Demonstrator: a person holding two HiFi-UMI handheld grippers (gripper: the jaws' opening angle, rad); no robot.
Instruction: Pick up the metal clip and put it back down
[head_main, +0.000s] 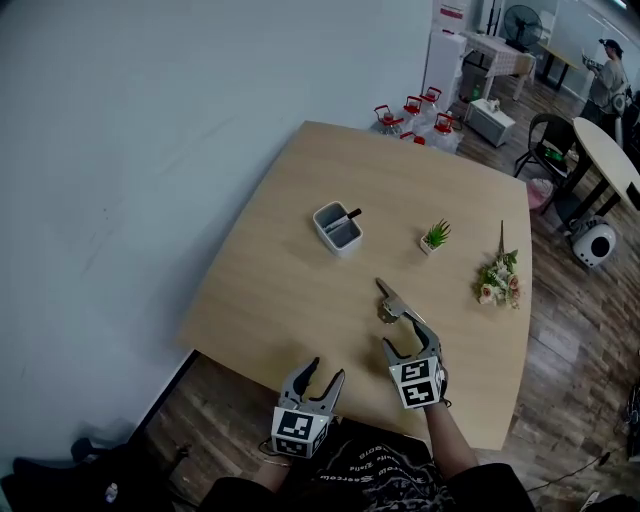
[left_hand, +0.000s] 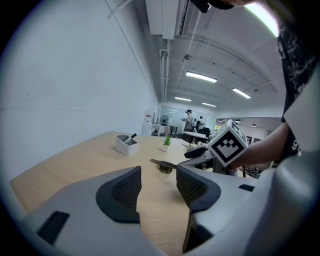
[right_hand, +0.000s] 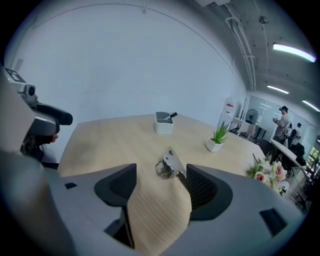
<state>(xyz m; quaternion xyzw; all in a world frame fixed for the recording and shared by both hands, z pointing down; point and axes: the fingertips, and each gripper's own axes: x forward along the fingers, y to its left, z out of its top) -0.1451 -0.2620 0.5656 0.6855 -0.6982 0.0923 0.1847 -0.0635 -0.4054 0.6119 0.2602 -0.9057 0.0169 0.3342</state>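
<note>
You are holding both grippers low at the near edge of the bench (head_main: 270, 290), and that edge is running right beneath them. The left gripper (head_main: 326, 372) is hanging at the lip with the floor (head_main: 210, 410) just behind it, while the right gripper (head_main: 408, 340) is reaching a little further in over the wood. The wall (head_main: 120, 150) is standing close along the bench's left side, and on the right the top is ending at a long edge with more floor beyond. Bare wood is lying open to the left of the metal clip (head_main: 392, 303) and between it and the grey box (head_main: 337, 228), which is sitting well apart toward the middle. The small potted plant (head_main: 435, 237) and the bunch of flowers (head_main: 499, 278) are sitting further right. Only the head view is giving you the bench's full outline and the red-capped bottles (head_main: 415, 118) past its far corner. The left gripper view is showing you the right gripper side-on, with the clip on the wood beyond it. The right gripper view alone is showing the clip close up: it is resting on the bench just ahead of the tips of the right jaws, nearer the right-hand pad, with neither pad pressing on it. Both pairs of jaws are standing wide apart and gripping nothing, and only bare wood is showing between the left ones.
</note>
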